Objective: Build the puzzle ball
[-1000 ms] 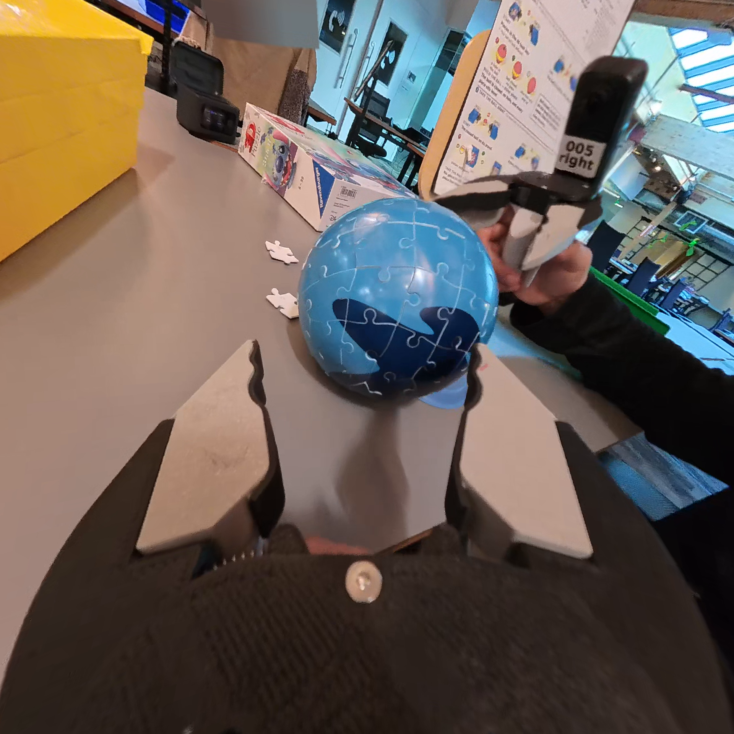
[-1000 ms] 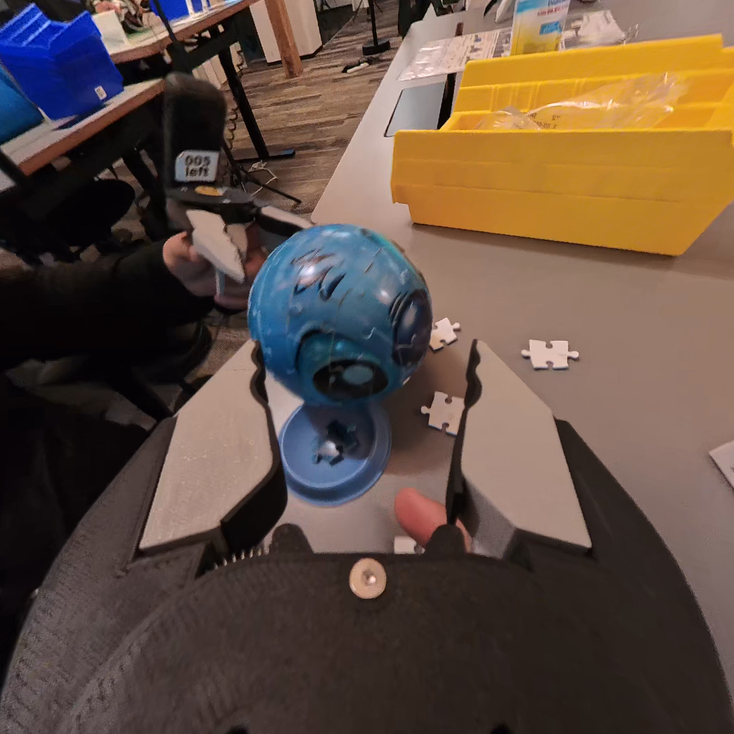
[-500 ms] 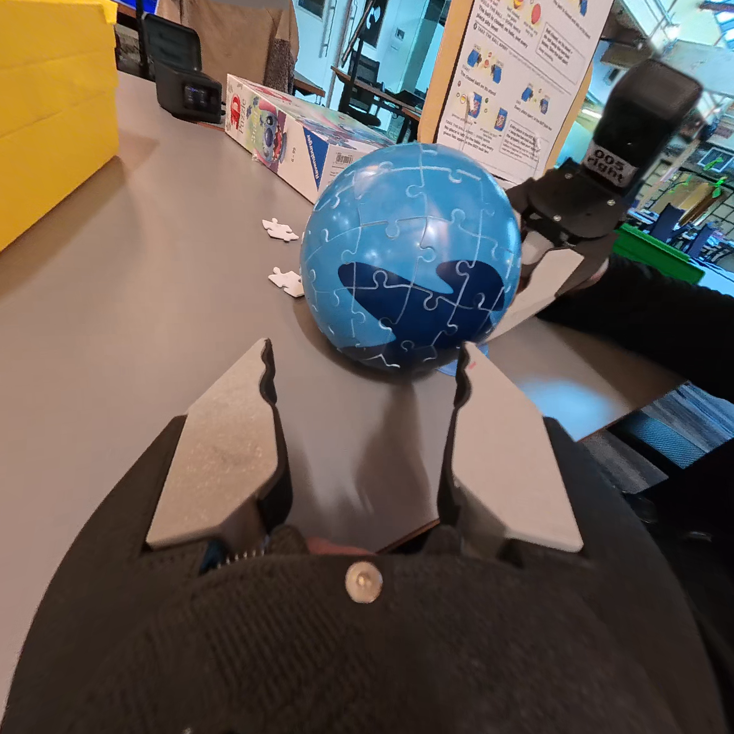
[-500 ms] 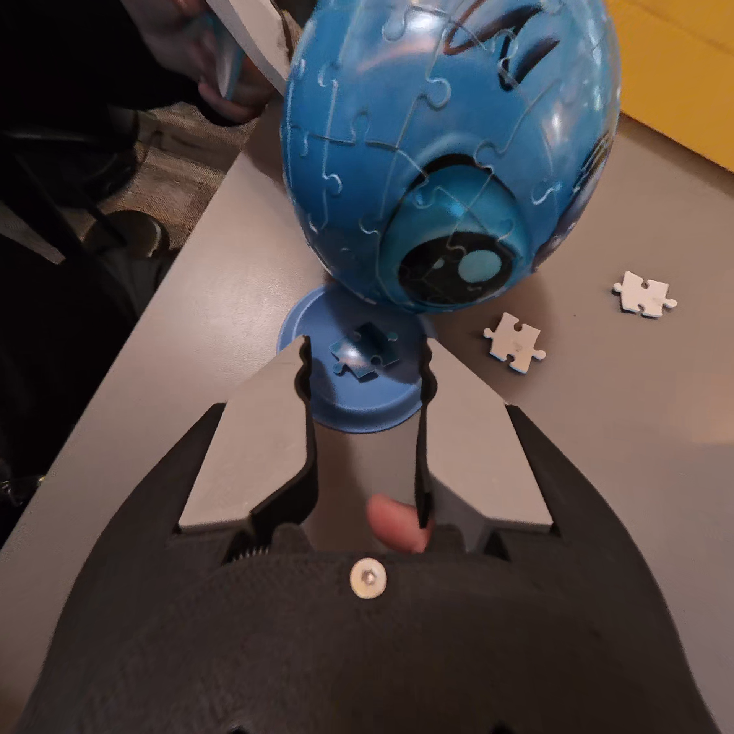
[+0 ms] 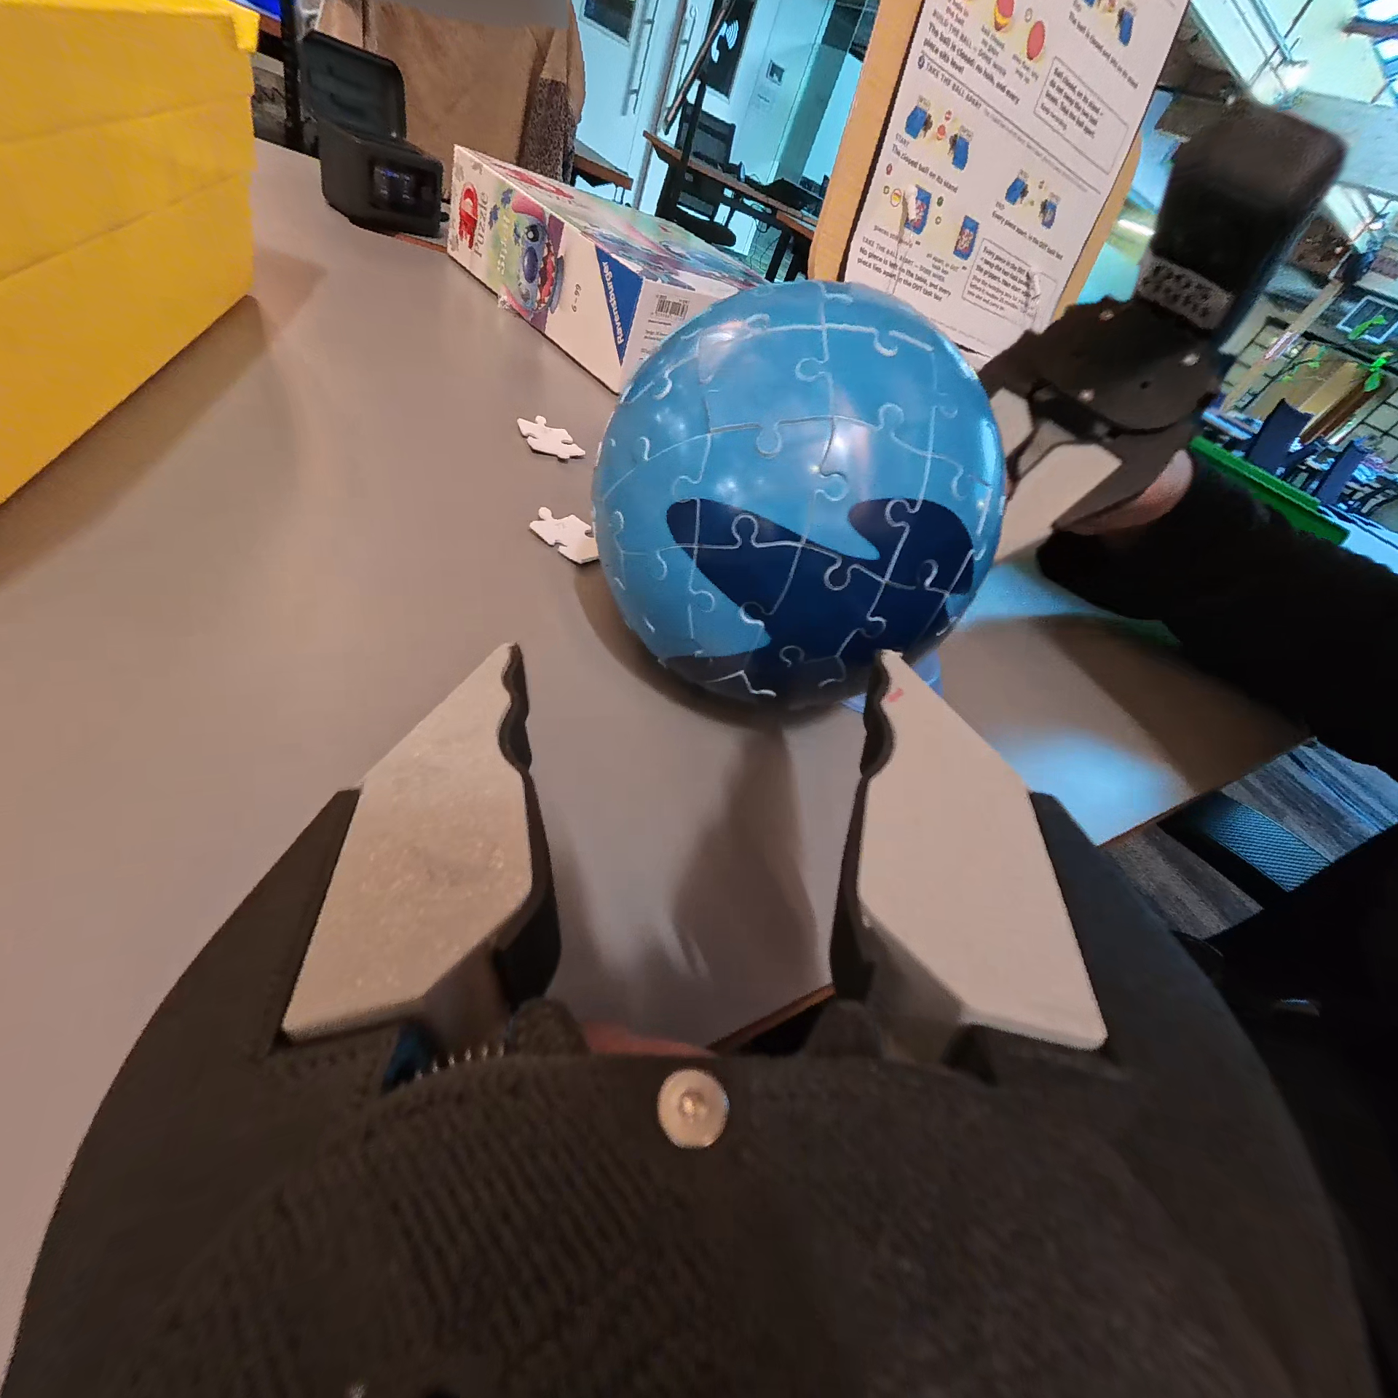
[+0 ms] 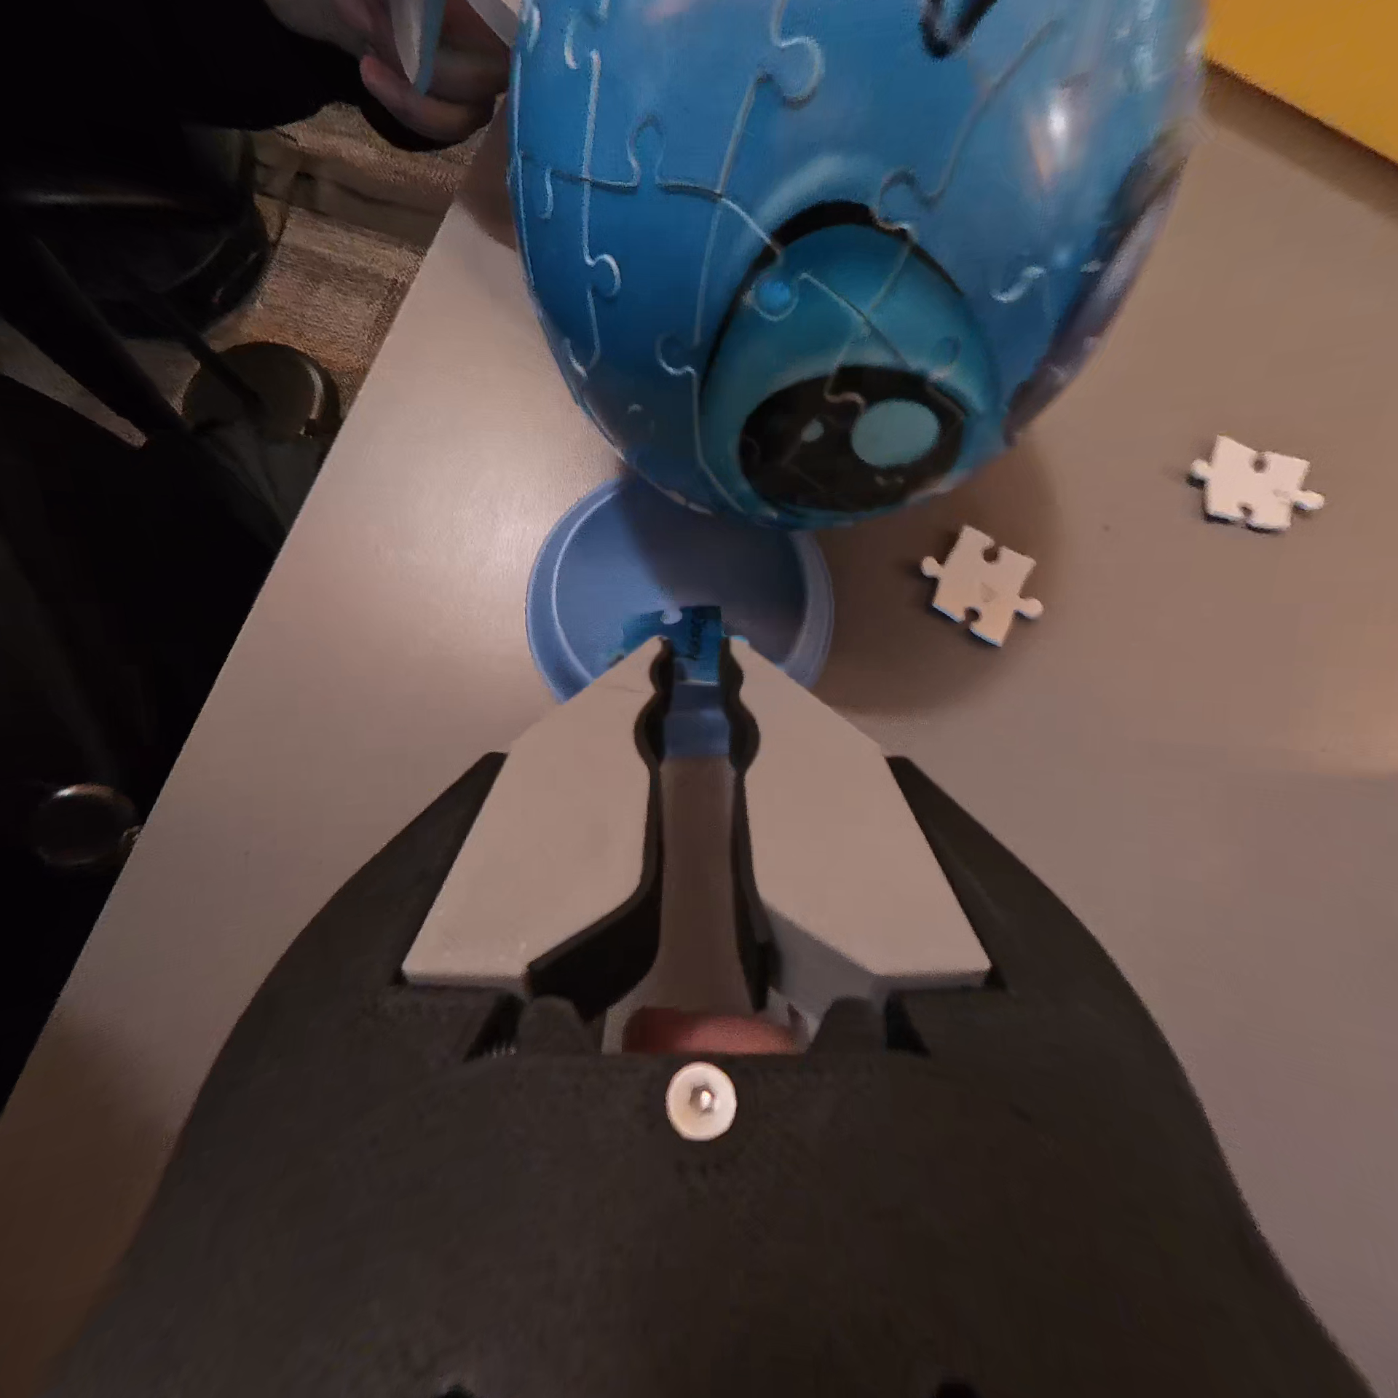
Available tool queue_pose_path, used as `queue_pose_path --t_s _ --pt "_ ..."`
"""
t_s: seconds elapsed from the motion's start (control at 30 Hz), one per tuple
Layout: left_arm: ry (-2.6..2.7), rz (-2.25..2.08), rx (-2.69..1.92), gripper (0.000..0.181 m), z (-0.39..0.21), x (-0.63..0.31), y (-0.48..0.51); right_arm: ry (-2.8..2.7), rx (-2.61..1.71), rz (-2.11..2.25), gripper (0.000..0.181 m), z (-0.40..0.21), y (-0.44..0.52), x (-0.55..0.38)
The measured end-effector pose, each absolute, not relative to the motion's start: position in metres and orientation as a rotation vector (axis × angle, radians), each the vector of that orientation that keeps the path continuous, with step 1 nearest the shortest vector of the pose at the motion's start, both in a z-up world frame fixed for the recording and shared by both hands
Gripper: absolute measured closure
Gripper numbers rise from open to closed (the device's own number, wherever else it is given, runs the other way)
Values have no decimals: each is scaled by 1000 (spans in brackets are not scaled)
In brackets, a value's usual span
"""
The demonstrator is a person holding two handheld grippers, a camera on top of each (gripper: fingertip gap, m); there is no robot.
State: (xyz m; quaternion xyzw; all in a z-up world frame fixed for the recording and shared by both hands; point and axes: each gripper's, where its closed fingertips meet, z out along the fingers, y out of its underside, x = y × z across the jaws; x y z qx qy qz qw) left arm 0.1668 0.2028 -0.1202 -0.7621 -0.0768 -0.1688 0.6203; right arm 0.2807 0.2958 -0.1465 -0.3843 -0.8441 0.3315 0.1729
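The blue puzzle ball (image 5: 798, 499) rests on the grey table, just beyond my left gripper (image 5: 696, 658), which is open and empty with its tips short of the ball. In the right wrist view the ball (image 6: 794, 227) leans over a round blue stand (image 6: 582, 575). My right gripper (image 6: 700, 647) is shut on a blue puzzle piece (image 6: 700, 632) inside the stand. It also shows in the left wrist view (image 5: 1074, 484), behind the ball. Two white face-down pieces (image 6: 981, 586) (image 6: 1256, 492) lie to the right of the stand.
A yellow bin (image 5: 113, 227) stands at the left. A puzzle box (image 5: 590, 272), a black device (image 5: 378, 181) and an instruction board (image 5: 1006, 136) stand behind the ball. The table edge (image 6: 340, 469) runs close to the stand's left. Some 15 cm of space lies between my two pairs of fingers.
My right gripper moved down to the stand and closed from wide open onto the blue piece. My left gripper narrowed slightly and stayed near the ball.
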Motion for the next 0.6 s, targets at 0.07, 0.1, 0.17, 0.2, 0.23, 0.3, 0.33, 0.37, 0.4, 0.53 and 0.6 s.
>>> queue_pose_path --t_s 0.07,0.1,0.17,0.2,0.23,0.3,0.33,0.37,0.4,0.53,0.6 --pt "-179 -386 -1751 94 -120 166 202 -2325 -1125 939 181 -135 317 288" --pt "-180 -389 -1748 94 -120 166 201 -2285 -1165 927 181 -133 331 292" --pt "-176 -393 -1752 94 -120 166 201 -2225 -1271 914 181 -137 357 301" --pt "-173 -393 -1754 93 -120 167 201 -2207 -1308 945 177 -137 363 307" --pt "-170 -391 -1754 93 -120 167 201 -2191 -1320 1010 170 -135 362 313" --pt "-168 -386 -1752 94 -120 167 201 -2169 -1290 1170 163 -126 345 321" --pt "-167 -386 -1752 94 -120 167 201 -2162 -1256 1221 162 -124 333 321" --pt "-167 -387 -1752 95 -120 167 201 -2163 -1210 1218 160 -124 323 319" --pt "-170 -389 -1749 96 -120 167 202 -2171 -1152 1171 158 -127 315 314" --pt "-170 -390 -1746 96 -120 167 202 -2293 -862 1064 154 -138 280 302" --pt "-169 -385 -1747 96 -120 168 202 -2350 -809 1019 149 -146 280 294"
